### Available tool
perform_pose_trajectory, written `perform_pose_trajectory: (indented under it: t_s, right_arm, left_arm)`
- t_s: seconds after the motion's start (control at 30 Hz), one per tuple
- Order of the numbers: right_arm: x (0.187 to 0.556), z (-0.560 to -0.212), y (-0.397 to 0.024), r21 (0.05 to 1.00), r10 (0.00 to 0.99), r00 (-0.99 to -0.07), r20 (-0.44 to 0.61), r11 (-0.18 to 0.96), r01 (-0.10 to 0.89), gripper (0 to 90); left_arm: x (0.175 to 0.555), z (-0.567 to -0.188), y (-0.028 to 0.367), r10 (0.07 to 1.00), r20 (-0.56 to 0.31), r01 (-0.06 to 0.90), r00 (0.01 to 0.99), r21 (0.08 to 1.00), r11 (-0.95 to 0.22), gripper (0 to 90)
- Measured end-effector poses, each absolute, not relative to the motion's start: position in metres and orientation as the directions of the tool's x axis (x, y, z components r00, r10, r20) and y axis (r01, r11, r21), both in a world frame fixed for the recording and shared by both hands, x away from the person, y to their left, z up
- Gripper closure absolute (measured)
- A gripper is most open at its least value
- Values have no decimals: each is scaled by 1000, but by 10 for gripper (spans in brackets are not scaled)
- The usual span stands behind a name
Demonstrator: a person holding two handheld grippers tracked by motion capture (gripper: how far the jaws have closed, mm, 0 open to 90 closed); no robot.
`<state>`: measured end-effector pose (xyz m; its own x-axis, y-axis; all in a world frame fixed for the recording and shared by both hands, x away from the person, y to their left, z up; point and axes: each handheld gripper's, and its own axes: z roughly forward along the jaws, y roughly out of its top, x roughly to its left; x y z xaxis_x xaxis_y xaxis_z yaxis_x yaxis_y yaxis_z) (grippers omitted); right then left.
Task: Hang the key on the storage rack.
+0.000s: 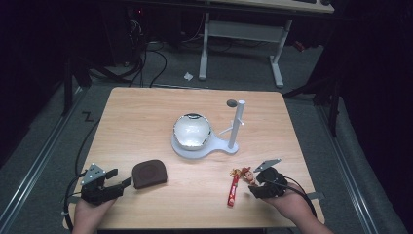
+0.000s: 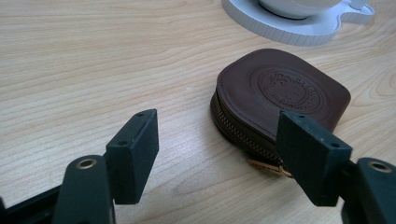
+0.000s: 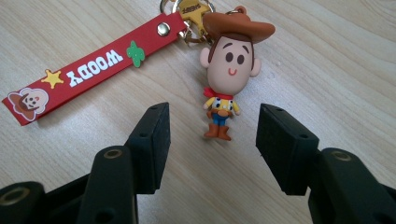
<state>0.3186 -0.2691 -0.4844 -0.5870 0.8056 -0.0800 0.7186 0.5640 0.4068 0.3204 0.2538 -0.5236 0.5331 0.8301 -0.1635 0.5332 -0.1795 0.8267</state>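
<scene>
Landmark: the white stand (image 1: pixel 204 146) sits mid-table with a glossy bowl-like dome (image 1: pixel 192 129) on its base and a thin post (image 1: pixel 237 124) rising at its right; every place below is given from it.
Keychain: the Woody keychain (image 1: pixel 239 181) lies flat on the table (image 1: pixel 146 107), toward the person and to the right of the stand, well apart from it; the cowboy figure (image 3: pixel 227 74) and the red strap (image 3: pixel 93 67) join at a gold ring (image 3: pixel 187 18).
Right gripper: the right gripper (image 3: pixel 212 135) has its jaws spread wide, the figure's feet just ahead of the gap, nothing pinched.
Left gripper: the left gripper (image 2: pixel 217 140) has its jaws spread too, empty, with the brown zip pouch (image 2: pixel 280 93) just ahead of its right-hand pad; the pouch lies toward the person and to the left of the stand.
Risk, slip: the figure is small with a big round head, so a close on the legs alone may squeeze it out sideways.
Risk, swing: if it is lifted by the figure, the strap would hang and sway from the ring, and could catch the post or knock the dome when carried to the stand.
Risk, scrape: pads coming in too low could push the flat figure along the wood instead of gripping it.
Risk, pouch: a one-sided touch may nudge the pouch away, as only one pad is near it.
</scene>
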Motion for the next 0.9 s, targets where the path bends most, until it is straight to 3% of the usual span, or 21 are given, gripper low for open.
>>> perform_pose_trajectory:
  t_s: [0.9]
  right_arm:
    - [355,-486,-246,296,792,-606,-78,599,744,492]
  left_arm:
    - [321,-524,256,827,-171,536,536,825,-177,305]
